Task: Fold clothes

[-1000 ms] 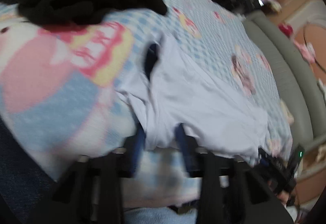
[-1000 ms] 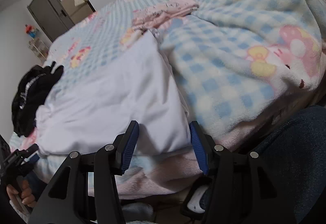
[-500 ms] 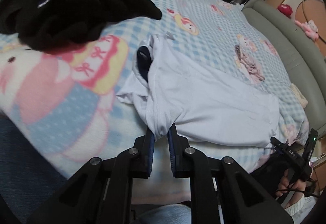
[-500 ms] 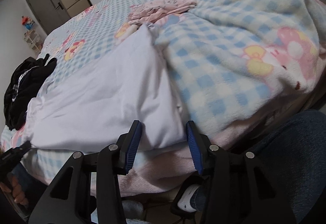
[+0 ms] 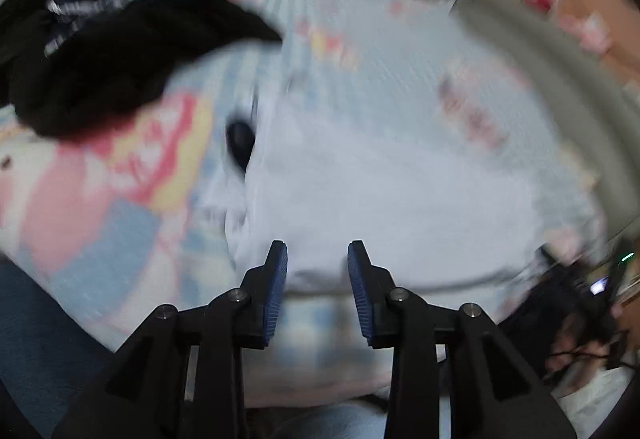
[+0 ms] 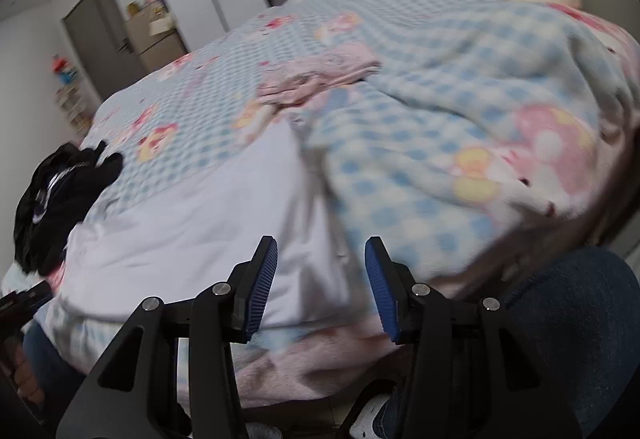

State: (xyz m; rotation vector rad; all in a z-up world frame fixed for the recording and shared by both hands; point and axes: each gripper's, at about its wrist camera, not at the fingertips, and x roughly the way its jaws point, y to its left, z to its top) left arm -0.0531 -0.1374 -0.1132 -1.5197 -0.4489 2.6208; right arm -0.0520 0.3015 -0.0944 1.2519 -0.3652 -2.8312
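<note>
The left gripper (image 5: 317,263) is held open, with nothing gripped. The right gripper (image 6: 320,259) is open too. The white shirt (image 6: 192,235) is seen just ahead of both.

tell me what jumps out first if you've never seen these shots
A white garment lies spread across the near edge of a bed with a blue checked cartoon blanket, right before the open left gripper and open right gripper. A heap of black clothes sits to its left.

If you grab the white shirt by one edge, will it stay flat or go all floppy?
Probably floppy: the white shirt lies thin and creased, following the checked blanket beneath. It likely drapes and unfolds. It looks light.
</note>
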